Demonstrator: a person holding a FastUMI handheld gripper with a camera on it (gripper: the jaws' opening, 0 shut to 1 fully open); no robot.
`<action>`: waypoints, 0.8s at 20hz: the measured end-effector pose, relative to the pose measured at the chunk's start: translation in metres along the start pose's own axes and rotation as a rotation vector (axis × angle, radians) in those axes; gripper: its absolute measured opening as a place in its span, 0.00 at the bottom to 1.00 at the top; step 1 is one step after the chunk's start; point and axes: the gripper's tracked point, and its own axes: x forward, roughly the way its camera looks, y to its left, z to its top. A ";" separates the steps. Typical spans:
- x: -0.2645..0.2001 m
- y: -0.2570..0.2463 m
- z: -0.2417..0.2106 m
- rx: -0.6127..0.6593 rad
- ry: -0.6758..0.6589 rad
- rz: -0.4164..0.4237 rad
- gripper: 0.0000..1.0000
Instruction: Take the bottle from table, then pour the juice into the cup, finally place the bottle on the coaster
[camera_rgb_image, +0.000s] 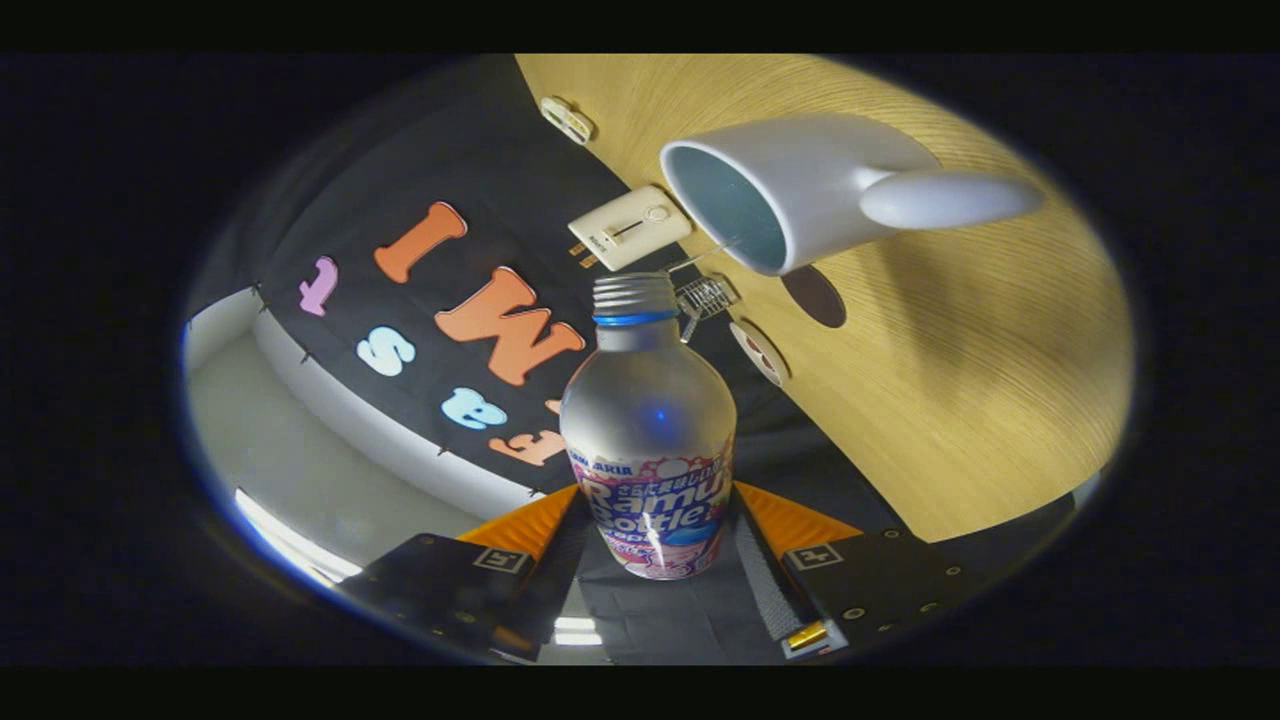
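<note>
My gripper (655, 545) is shut on a frosted bottle (648, 420) with a printed label, one finger pressing on each side of its lower body. The view is rolled far over, so the bottle is tipped relative to the wooden table (960, 400). Its threaded neck has no cap and points toward the white cup (790, 190), whose open mouth faces the bottle's neck just beyond it. I cannot tell whether juice is flowing. A dark round coaster (813, 296) lies on the table right beside the cup's base side, beyond the bottle.
A white switch box (628, 228) and a small white clip (567, 119) sit at the table's far edge by the black cloth wall. A small wire rack (707, 297) and a round white disc (758, 351) lie near the coaster.
</note>
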 end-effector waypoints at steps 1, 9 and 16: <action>0.000 0.003 0.001 0.012 -0.001 0.008 0.78; -0.001 0.012 0.002 0.042 -0.001 0.047 0.78; -0.003 0.006 0.000 0.035 -0.003 0.037 0.78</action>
